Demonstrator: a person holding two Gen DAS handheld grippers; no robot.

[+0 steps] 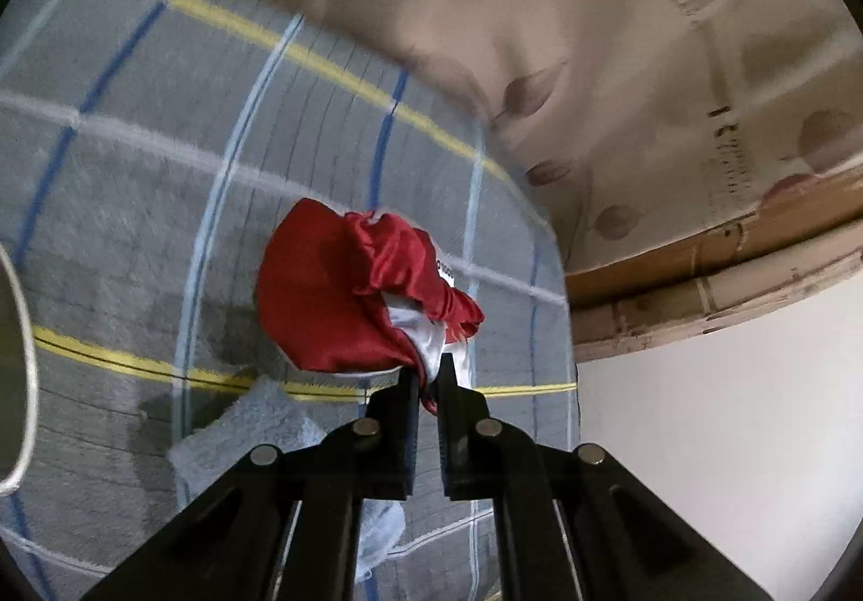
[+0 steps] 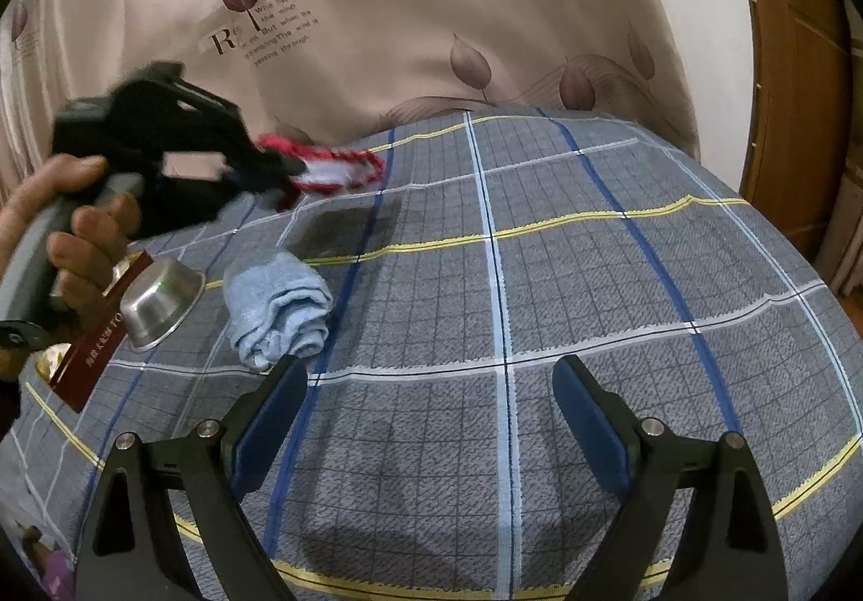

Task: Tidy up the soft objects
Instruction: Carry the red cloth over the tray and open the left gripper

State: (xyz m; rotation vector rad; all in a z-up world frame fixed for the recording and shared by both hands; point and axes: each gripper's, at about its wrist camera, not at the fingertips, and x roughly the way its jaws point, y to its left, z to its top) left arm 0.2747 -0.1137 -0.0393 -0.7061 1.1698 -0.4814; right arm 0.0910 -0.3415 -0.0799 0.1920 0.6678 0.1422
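- My left gripper (image 1: 429,374) has its jaws pinched nearly together on a corner of the red cloth (image 1: 350,288), a shiny red piece with white showing inside the bunch
- The red cloth hangs clear above the checked bedspread (image 1: 135,169); in the right wrist view it streams out flat from the left gripper (image 2: 294,169) over the far left part of the bed, with its shadow on the cover below
- My right gripper (image 2: 426,407) is wide open with nothing between its blue pads (image 2: 269,417), low over the bedspread (image 2: 593,277) near the front edge
- The rolled blue towel (image 2: 278,315) lies just beyond my right gripper's left finger, beside a steel bowl (image 2: 159,299) and a dark red box (image 2: 97,336)
- The towel's long axis runs roughly from near me toward the far side, its rolled end facing me; the red cloth is too bunched to give a sure axis, though in the right wrist view it seems to stretch sideways away from the jaws
- To do this step well I judge I should keep the pinch firm, since satin slips, carry the cloth low, and set it down next to the towel without dragging it across the bowl
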